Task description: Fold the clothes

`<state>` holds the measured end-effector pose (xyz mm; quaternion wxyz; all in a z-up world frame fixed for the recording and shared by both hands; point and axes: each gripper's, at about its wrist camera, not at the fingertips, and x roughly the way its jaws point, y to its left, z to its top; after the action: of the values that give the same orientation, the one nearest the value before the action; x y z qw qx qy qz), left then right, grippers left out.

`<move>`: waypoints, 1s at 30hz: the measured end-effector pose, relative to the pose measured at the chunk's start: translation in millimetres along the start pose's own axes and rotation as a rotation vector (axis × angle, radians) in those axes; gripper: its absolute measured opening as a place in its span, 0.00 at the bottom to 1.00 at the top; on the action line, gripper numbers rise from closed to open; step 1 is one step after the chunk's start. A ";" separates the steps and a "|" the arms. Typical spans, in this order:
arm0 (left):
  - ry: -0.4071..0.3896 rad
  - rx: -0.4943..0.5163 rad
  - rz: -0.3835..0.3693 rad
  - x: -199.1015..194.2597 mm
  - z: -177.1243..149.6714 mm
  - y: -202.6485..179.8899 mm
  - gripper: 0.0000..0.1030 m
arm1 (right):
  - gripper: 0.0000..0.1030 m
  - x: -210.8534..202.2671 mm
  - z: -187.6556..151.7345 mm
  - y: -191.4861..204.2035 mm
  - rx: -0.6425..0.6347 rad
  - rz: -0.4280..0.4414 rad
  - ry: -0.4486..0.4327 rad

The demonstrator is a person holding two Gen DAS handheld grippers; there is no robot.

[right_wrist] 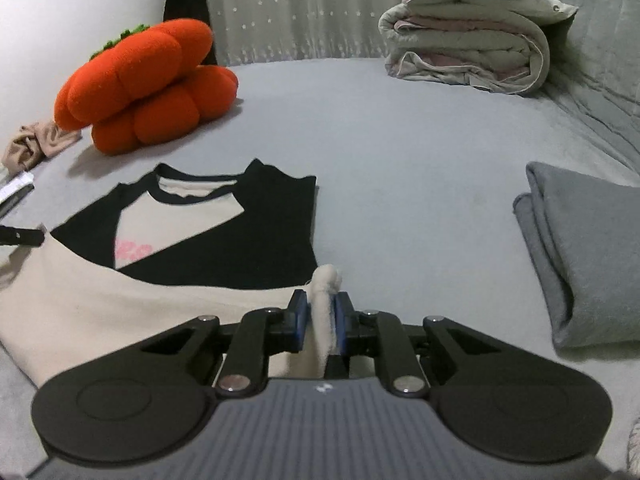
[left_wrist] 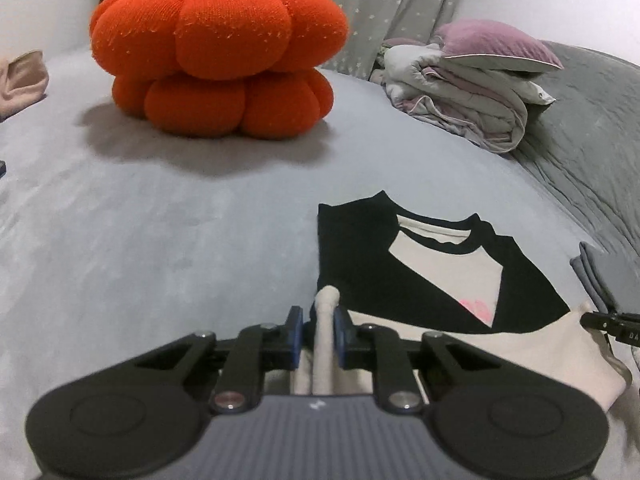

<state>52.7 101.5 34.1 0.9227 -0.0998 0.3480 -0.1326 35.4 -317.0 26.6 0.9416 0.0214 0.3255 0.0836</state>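
A cream T-shirt with black raglan sleeves and a pink print [left_wrist: 448, 276] [right_wrist: 208, 232] lies on the grey bed, both sleeves folded in over its chest. My left gripper [left_wrist: 318, 330] is shut on a pinched fold of the cream hem at the shirt's left bottom corner. At the opposite bottom corner my right gripper [right_wrist: 322, 318] is shut on the same hem, a tuft of cream cloth poking out past its blue pads. The right gripper's tip [left_wrist: 608, 322] shows at the right edge of the left wrist view, and the left gripper's tip [right_wrist: 22, 236] shows at the left edge of the right wrist view.
An orange pumpkin cushion [left_wrist: 218, 56] [right_wrist: 148, 88] sits beyond the shirt. A folded quilt with a purple pillow [left_wrist: 476, 92] [right_wrist: 472, 44] lies at the back right. A folded grey garment [right_wrist: 584, 256] rests to the right, a beige cloth [right_wrist: 36, 144] at far left.
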 end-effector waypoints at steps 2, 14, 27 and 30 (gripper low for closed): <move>0.005 -0.002 -0.001 0.4 0.2 1.3 0.16 | 0.17 1.8 -1.4 -4.1 -0.005 0.019 0.009; -0.056 0.180 0.067 -21.6 3.3 -27.9 0.13 | 0.08 -9.4 3.8 -2.3 -0.027 0.023 -0.062; 0.017 0.092 0.052 -11.5 2.5 -7.0 0.27 | 0.08 0.4 -0.2 1.0 -0.045 -0.006 -0.025; 0.010 0.099 0.020 -10.4 2.4 -10.0 0.26 | 0.08 0.7 -0.3 2.2 -0.046 -0.007 -0.027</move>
<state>45.1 95.6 44.9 0.9259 -0.0497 0.3468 -0.1412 35.5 -314.8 26.1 0.9464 -0.0005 0.3108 0.0874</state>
